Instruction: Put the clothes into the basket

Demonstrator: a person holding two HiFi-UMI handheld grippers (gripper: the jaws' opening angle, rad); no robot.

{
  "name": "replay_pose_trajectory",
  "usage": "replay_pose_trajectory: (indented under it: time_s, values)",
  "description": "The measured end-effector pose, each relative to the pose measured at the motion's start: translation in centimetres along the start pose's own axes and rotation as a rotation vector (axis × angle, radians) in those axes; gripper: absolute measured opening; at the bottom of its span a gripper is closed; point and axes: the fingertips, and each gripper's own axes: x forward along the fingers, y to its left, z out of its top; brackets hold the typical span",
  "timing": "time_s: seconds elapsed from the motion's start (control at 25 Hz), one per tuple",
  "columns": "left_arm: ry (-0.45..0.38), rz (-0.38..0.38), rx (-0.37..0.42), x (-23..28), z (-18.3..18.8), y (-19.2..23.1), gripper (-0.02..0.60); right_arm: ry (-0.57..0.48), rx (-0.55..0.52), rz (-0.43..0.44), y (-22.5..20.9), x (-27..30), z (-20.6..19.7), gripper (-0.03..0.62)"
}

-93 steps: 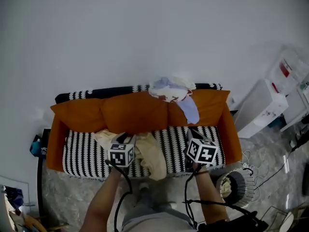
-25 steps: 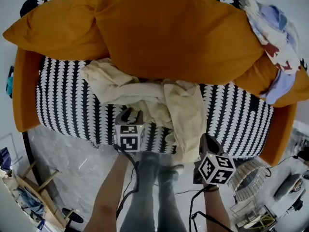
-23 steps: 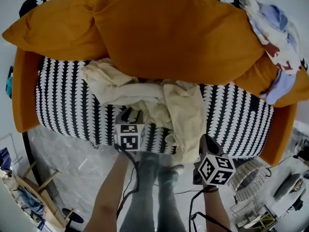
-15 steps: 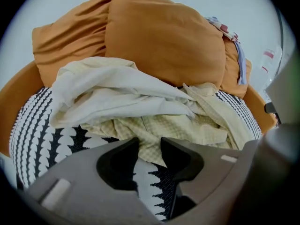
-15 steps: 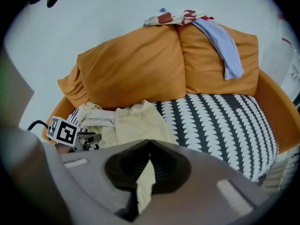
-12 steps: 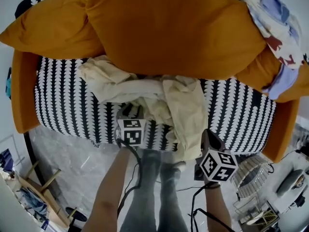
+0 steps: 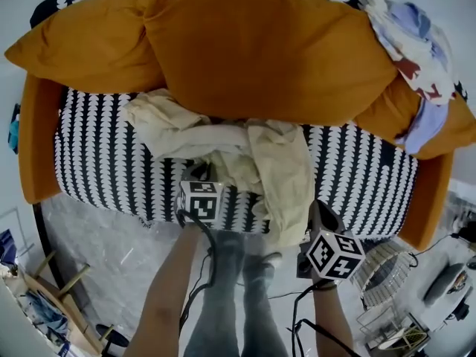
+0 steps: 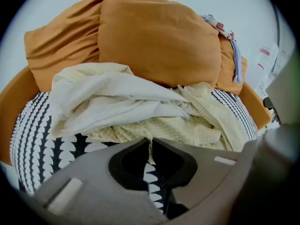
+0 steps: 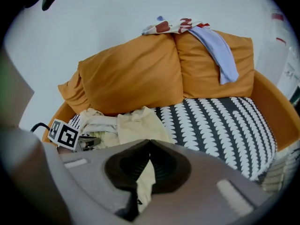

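Two grippers point steeply down at the front of an orange sofa with a black-and-white patterned seat [image 7: 104, 155]. A pale yellow crumpled garment [image 7: 245, 151] lies across the middle of that seat, bunched against the big orange back cushions [image 7: 260, 50], with one long end spilling over the seat's front edge and hanging down.

The left gripper [image 7: 199, 171] sits at the near edge of the bunched cloth, on its left side. In the left gripper view [image 8: 150, 140] its jaws have just been closing, and their tips now pinch a thin fold of the garment [image 8: 140, 107], with the rest of the cloth piled just beyond them.

The right gripper [image 7: 316, 208] is lower, off the seat's front edge, just beside the hanging end of the garment on its right. In the right gripper view [image 9: 150, 142] the jaw tips are pressed together; the yellow cloth [image 9: 136, 123] shows behind and below them, and I cannot tell whether any of it is nipped.

A second heap of white, blue and red-printed clothes [image 7: 413, 36] is draped over the sofa's back at the right end, well apart from both grippers. On the floor to the right of the right gripper stands a round pale basket [image 7: 375, 268].
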Motion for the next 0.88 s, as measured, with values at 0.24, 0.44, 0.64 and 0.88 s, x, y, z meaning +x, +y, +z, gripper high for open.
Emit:
replay_pose_trajectory:
  time_s: [0.24,0.44,0.64,0.88]
  values:
    - [-0.092,-0.016,-0.045,-3.4,3.6,-1.1,0.028,-0.056,-0.01,0.012,0.6,-2.4,1.9,0.003]
    - [-0.111,-0.028,-0.049,-9.0,5.1,-2.6,0.028,-0.105,-0.009,0.029,1.9,-6.7,4.3,0.003]
    - [-0.166,-0.028,-0.022,-13.9,7.6,-3.8,0.028,-0.17,-0.015,0.043,2.8,-10.5,6.8,0.003]
    - [-0.221,-0.045,0.018,-20.2,10.2,-6.1,0.028,-0.24,-0.007,0.049,2.9,-15.3,9.4,0.003]
